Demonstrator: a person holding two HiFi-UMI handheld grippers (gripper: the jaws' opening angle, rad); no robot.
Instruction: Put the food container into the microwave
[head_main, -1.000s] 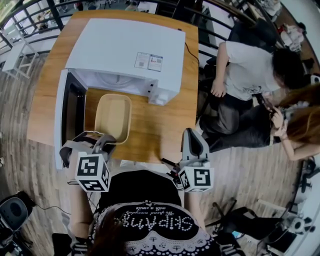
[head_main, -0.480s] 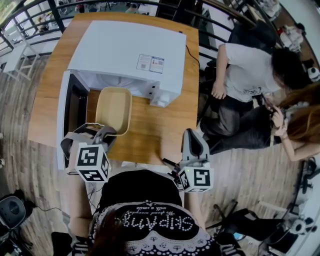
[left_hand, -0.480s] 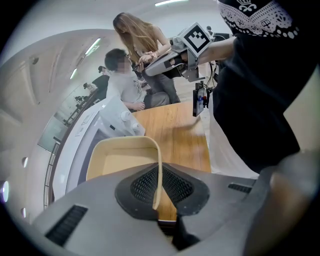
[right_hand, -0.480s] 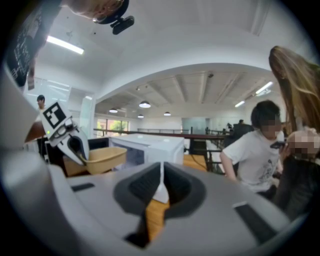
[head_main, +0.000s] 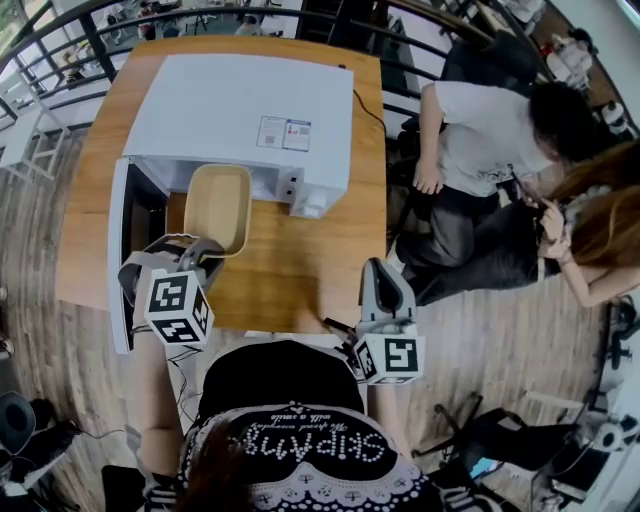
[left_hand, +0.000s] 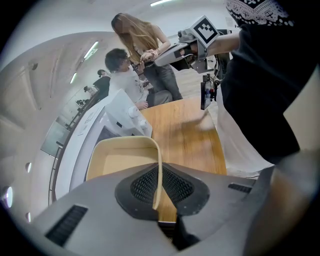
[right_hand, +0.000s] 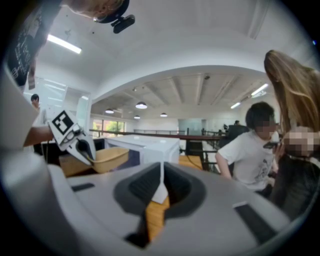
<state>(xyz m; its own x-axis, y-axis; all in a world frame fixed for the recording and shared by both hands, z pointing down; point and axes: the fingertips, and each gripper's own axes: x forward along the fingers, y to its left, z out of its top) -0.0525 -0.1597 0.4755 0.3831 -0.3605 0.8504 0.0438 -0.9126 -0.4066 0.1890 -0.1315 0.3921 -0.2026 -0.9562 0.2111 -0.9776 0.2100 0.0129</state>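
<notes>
A: Where's the food container (head_main: 218, 207)?

B: In front of the white microwave (head_main: 240, 105), with its far end right at the opening. I can't tell whether that end is past the threshold. The microwave door (head_main: 119, 262) stands swung open on the left.

A: And what's holding it?

B: The left tongs (left_hand: 159, 192). Their pads are clamped on the thin near rim, one pad inside the wall and one outside. The container is beige and looks empty.

A: The right tongs (right_hand: 161, 186)?

B: Their jaws are together with nothing between them. They hang over the near right part of the wooden counter (head_main: 290, 270), well apart from the container, pointing roughly level.
</notes>
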